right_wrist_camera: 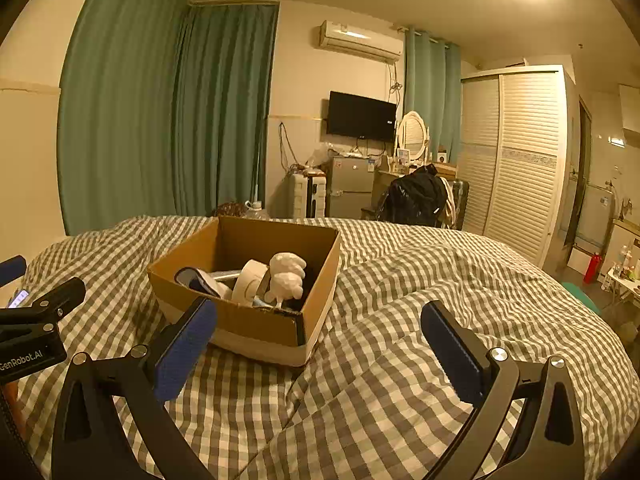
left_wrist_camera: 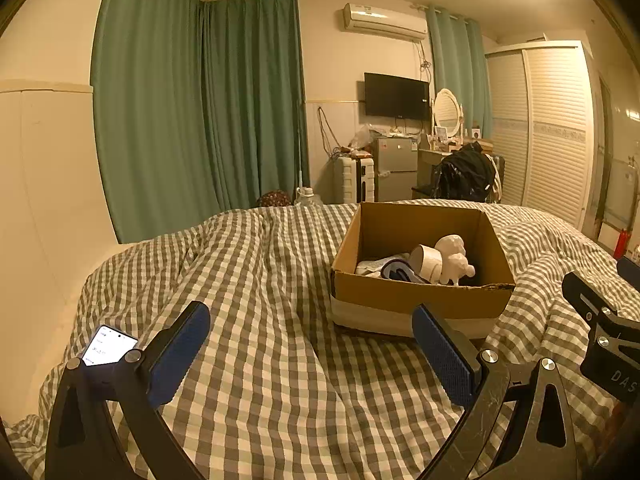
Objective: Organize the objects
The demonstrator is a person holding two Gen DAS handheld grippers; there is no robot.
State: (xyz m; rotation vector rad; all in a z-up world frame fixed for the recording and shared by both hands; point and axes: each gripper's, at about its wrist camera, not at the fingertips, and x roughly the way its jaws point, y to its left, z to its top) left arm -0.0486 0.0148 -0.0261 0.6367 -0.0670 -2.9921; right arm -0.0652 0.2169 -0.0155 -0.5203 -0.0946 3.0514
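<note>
An open cardboard box [left_wrist_camera: 420, 300] sits on the checked duvet [left_wrist_camera: 260, 280]. Inside lie a white plush toy [left_wrist_camera: 454, 258], a roll of tape [left_wrist_camera: 430, 262] and a blue-and-white item [left_wrist_camera: 396, 272]. My left gripper [left_wrist_camera: 312, 346] is open and empty, just in front of the box and to its left. In the right wrist view the box [right_wrist_camera: 256, 324] with the plush toy [right_wrist_camera: 286, 274] and tape roll [right_wrist_camera: 250, 280] lies ahead to the left. My right gripper [right_wrist_camera: 320, 344] is open and empty above the duvet [right_wrist_camera: 400, 320], with its left finger [right_wrist_camera: 186, 346] near the box's front wall.
A phone [left_wrist_camera: 108, 346] with a lit screen lies on the duvet behind my left gripper's left finger. The right gripper's body [left_wrist_camera: 600, 320] shows at the right edge of the left wrist view. Beyond the bed stand green curtains [left_wrist_camera: 180, 100], a fridge [left_wrist_camera: 394, 168], a chair with a black bag [left_wrist_camera: 466, 176] and a wardrobe [left_wrist_camera: 544, 120].
</note>
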